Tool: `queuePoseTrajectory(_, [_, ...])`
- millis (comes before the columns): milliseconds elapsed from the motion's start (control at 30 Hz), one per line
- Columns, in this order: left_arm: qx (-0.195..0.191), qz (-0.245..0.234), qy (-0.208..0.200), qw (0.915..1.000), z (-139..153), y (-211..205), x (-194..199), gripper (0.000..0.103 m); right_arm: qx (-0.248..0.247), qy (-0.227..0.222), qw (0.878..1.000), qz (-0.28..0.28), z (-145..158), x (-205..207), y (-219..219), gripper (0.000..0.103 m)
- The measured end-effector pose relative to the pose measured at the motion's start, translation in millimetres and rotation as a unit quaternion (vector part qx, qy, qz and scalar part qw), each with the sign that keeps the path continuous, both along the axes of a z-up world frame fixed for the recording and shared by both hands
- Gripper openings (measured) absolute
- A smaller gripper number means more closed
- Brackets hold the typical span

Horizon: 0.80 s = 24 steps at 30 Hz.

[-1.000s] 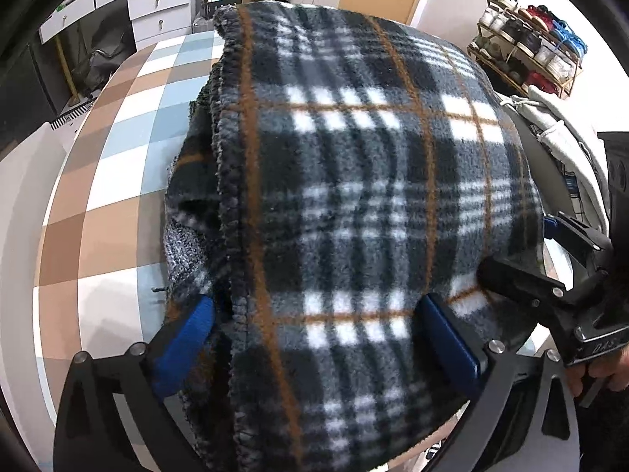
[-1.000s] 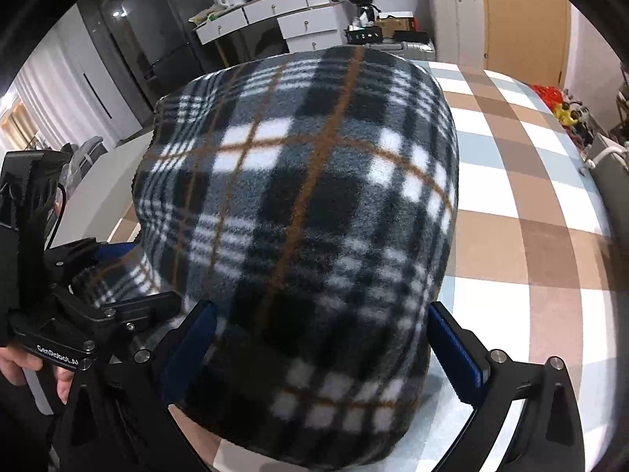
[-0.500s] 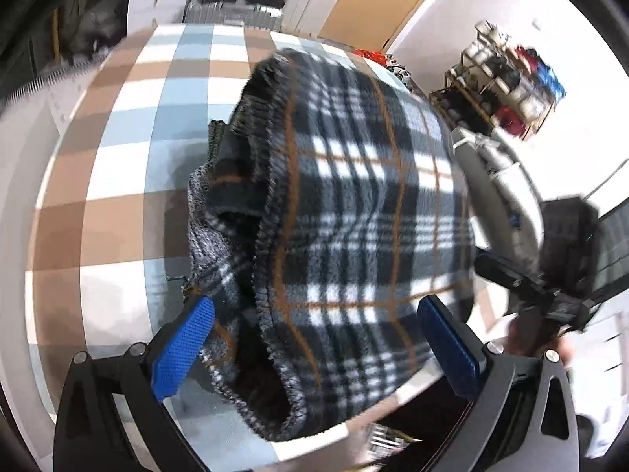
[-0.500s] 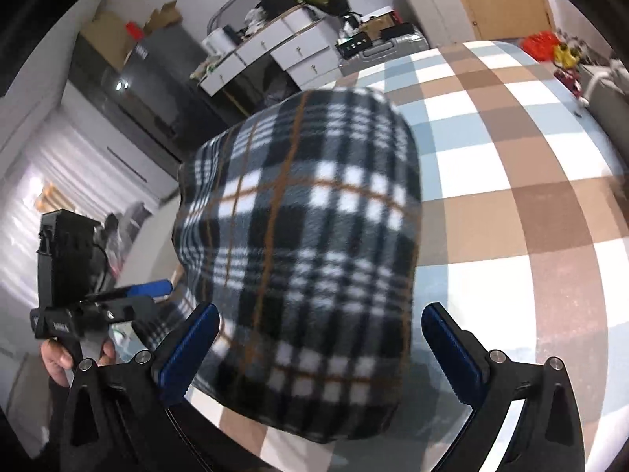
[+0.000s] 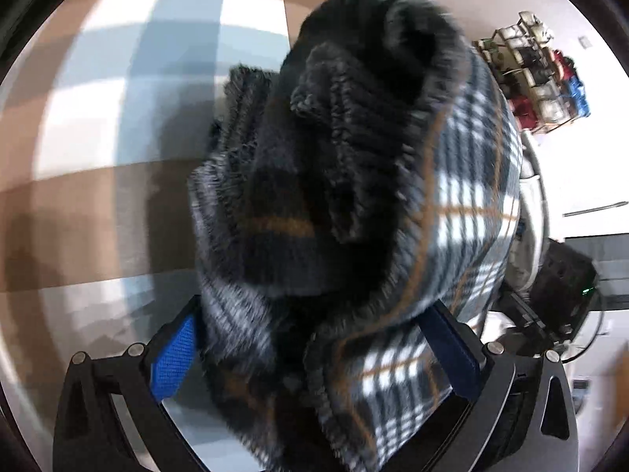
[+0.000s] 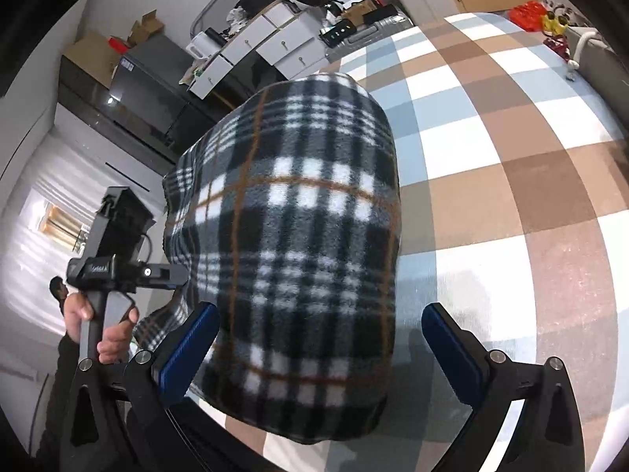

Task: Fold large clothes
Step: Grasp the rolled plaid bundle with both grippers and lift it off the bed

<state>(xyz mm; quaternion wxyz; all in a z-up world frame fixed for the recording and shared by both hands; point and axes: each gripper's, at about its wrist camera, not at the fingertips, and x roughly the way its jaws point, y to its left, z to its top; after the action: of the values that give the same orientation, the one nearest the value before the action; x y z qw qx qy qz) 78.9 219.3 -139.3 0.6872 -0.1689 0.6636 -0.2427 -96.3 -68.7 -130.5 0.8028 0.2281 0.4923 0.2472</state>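
Observation:
A folded plaid fleece garment (image 6: pixel 298 216), black, white and grey with orange lines, lies on the checked table (image 6: pixel 511 157), its near end at the table's edge. My right gripper (image 6: pixel 320 338) is open above that near end, with the cloth between and below its blue pads. In the left wrist view the garment (image 5: pixel 464 204) fills the frame, dark and bunched, blurred by motion. My left gripper (image 5: pixel 314 350) is open, its wide-set pads on either side of the bunched folds. In the right wrist view the left gripper (image 6: pixel 173 275) reaches into the garment's left side, held by a hand (image 6: pixel 106 326).
The brown, blue and white checked table (image 5: pixel 98 118) stretches far beyond and to the right of the garment. White drawers (image 6: pixel 267 43) and a dark cabinet (image 6: pixel 145 78) stand behind the table. A shoe rack (image 5: pixel 538 90) stands off to the right.
Both grippers drew back from the garment. The left one then pushed in close at the garment's left side, where the folds now bunch up between its pads.

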Motion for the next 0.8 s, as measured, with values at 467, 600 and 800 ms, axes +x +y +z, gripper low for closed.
queuePoseTrajectory(467, [-0.125,-0.023,0.01,0.9919,-28,19,-11,0.101,0.087,0.05,0.995,-0.01,-28,37,-11,0.103])
queuePoseTrajectory(600, [-0.116,-0.025,0.006,0.9929,-28,16,-16,0.096,0.111,0.068,0.992,0.004,-36,46,-2,0.103])
queuePoseTrajectory(800, [-0.146,-0.043,-0.006,0.9884,-9,4,-34,0.096,0.092,0.051,0.994,0.023,-29,47,5,0.103])
